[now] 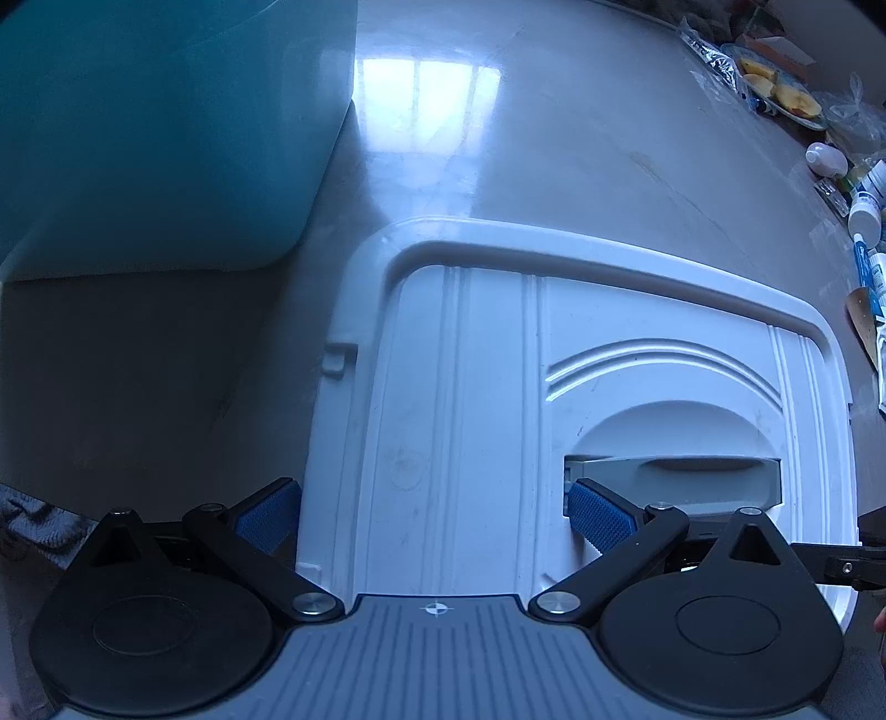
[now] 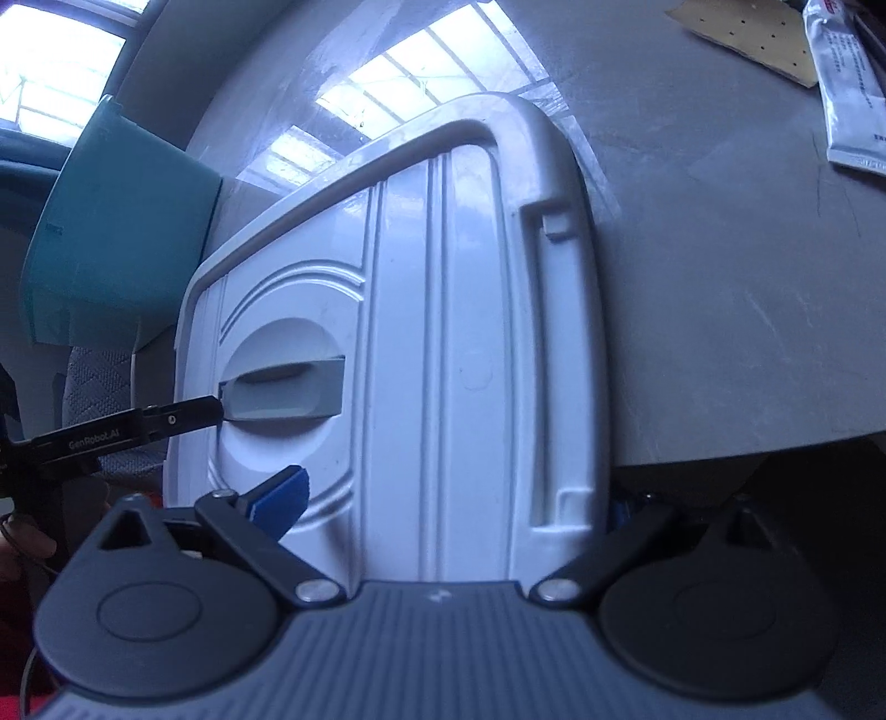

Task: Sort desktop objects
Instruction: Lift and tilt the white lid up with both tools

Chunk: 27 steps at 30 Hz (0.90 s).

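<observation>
A white box lid (image 1: 470,387) with a grey handle (image 1: 681,476) in a round recess fills both views. My left gripper (image 1: 434,509) spans its near half. One blue pad (image 1: 266,518) sits against the lid's outer edge and the other pad (image 1: 601,515) is in the recess against its wall, so it looks shut on the lid. My right gripper (image 2: 459,493) straddles the lid (image 2: 443,332) from another side. Its left pad (image 2: 282,495) hovers over the top beside the handle (image 2: 288,396), and its right finger is mostly hidden below the rim.
A teal tub (image 1: 155,138) stands on the grey table (image 1: 581,138) beside the lid. Along the far right lie a plate of fruit slices (image 1: 775,88), small bottles (image 1: 864,210) and tubes. A tan card (image 2: 747,39) and a silver tube (image 2: 847,94) lie near the table edge (image 2: 747,448).
</observation>
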Motion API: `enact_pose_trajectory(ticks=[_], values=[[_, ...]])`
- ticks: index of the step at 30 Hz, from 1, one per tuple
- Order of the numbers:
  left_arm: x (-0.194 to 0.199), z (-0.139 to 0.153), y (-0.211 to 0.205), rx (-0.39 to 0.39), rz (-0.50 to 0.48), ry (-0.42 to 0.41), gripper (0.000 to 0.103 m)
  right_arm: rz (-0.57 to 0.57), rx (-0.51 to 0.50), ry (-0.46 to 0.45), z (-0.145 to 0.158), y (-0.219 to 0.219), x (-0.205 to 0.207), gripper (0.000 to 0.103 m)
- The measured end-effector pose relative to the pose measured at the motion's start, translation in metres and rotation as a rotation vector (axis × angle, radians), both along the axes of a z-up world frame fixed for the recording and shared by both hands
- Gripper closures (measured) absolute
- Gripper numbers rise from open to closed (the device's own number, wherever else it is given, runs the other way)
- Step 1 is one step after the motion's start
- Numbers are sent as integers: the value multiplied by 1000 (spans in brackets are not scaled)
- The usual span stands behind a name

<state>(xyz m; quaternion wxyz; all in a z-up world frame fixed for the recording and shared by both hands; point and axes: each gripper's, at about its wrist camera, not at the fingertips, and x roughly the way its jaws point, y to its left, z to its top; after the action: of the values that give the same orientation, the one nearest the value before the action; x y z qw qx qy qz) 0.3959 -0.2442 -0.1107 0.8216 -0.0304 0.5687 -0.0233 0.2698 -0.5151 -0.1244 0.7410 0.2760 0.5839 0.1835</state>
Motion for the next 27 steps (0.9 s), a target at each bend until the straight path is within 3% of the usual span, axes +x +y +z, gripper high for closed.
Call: enact_pose_trajectory(ticks=[8,20,23,25,27], values=[[7,2,5,1,7,-17,0,11,39,35,-6,-4,3,13],[-26,15,14,-26,15,-7,0,14,32,54,-6,-10,3,13],[-33,24,25,-24,-43,-31,0,14,32,59,-7,-8,3,13],[-37,28,39,-65,-62,-34,0,15,32,62,-8,-8,3,13],[-46,30,63,-164,-61,-6,0,18,30,66,-8,-8,4,13]])
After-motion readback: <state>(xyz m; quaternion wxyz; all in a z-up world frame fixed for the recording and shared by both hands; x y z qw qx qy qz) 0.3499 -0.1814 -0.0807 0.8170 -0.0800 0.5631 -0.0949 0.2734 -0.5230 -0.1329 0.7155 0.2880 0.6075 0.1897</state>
